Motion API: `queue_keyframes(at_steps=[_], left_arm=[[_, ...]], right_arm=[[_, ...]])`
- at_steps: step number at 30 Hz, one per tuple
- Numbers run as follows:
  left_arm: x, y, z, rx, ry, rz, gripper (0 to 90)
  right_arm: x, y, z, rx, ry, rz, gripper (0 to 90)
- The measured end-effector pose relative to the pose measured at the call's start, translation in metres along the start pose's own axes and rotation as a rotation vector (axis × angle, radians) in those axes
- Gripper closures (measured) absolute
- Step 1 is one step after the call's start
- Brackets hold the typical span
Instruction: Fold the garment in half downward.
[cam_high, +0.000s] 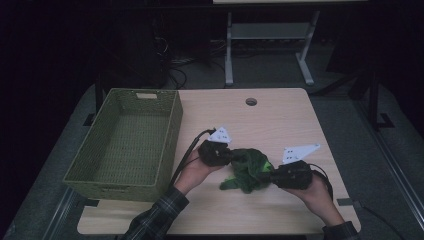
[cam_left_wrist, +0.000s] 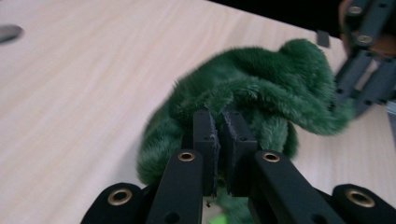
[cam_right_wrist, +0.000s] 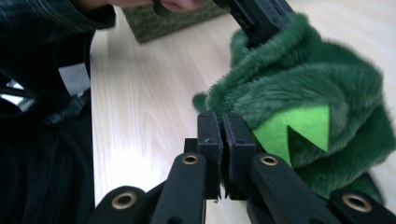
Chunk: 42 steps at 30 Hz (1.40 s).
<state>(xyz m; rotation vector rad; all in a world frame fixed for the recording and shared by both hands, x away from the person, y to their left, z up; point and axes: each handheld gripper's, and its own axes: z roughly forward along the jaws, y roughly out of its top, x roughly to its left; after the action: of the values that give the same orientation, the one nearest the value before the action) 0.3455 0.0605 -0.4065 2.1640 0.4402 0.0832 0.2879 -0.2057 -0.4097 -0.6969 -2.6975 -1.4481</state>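
Observation:
A dark green furry plush with a bright green felt patch sits bunched on the light wooden table between my two grippers. My left gripper meets its left edge. In the left gripper view its jaws are pressed together with fur of the plush at their tips. From the right, my right gripper bites the plush. Its jaws are shut together against the fur. Each gripper shows in the other's view, clamped on the plush's rim: right gripper, left gripper.
A green woven basket with nothing inside stands on the left part of the table, close beside the left hand. A round cable hole sits near the far edge. Bare tabletop lies beyond the plush and to its right. A metal stand is behind the table.

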Motion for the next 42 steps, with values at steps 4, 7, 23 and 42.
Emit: queue_keyframes(at_steps=[4,7,23,42], left_arm=[[-0.008,-0.016,0.004,0.04,-0.018,0.001,84.9],[-0.01,-0.026,0.01,0.075,-0.018,0.002,85.2],[-0.01,-0.03,0.016,0.091,-0.023,0.032,85.7],[-0.014,-0.031,0.008,0.091,-0.01,0.046,85.7]], right_arm=[[0.006,-0.017,0.008,0.053,0.017,0.035,86.7],[0.008,-0.028,0.016,0.095,0.012,0.05,86.3],[0.003,-0.018,-0.043,-0.089,-0.094,0.055,60.1],[-0.016,-0.007,-0.018,0.016,-0.161,0.057,88.8]])
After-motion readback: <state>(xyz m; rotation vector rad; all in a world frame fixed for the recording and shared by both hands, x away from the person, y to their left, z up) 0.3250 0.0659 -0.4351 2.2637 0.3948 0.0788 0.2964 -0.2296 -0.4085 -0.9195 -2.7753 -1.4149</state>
